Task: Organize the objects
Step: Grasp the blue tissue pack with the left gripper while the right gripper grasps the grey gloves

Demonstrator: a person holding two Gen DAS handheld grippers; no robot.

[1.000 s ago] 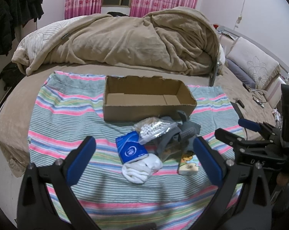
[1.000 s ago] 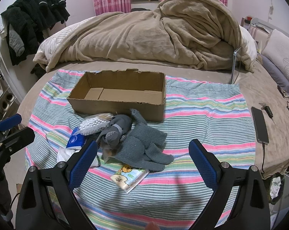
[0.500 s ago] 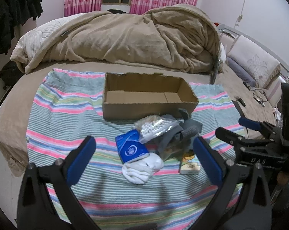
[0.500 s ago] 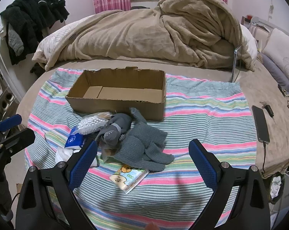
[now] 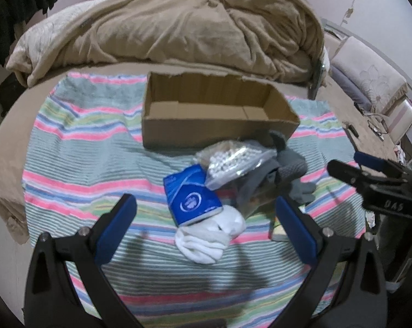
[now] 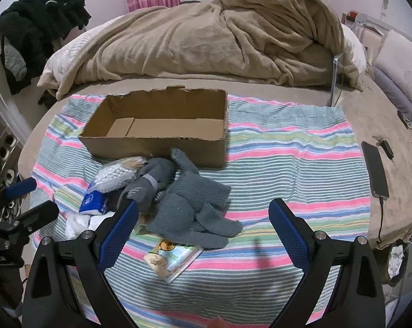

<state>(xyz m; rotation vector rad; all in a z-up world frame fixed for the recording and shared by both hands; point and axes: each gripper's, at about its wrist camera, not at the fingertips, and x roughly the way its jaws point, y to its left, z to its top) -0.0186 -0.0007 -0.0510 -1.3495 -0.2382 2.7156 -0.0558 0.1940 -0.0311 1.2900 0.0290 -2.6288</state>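
Observation:
An empty cardboard box (image 5: 217, 125) (image 6: 156, 134) stands on a striped towel (image 5: 83, 164) (image 6: 288, 169) on the bed. In front of it lies a pile: a blue tissue pack (image 5: 191, 194) (image 6: 92, 201), white socks (image 5: 208, 235), a clear bag of white beads (image 5: 230, 161) (image 6: 115, 173), grey socks (image 6: 151, 180), grey knit gloves (image 6: 195, 207) and a small picture packet (image 6: 171, 254). My left gripper (image 5: 206, 227) is open and empty, hovering near the white socks. My right gripper (image 6: 203, 229) is open and empty above the gloves; it also shows in the left wrist view (image 5: 370, 175).
A rumpled beige blanket (image 6: 219, 35) fills the bed behind the box. A phone (image 6: 375, 169) on a cable lies on the bed at the right. Dark clothes (image 6: 33, 27) hang at the left. Pillows (image 5: 367, 73) sit at the far right.
Both grippers have moved forward and lower toward the pile, which now sits larger in view. Both stay open. Nothing on the towel has moved.

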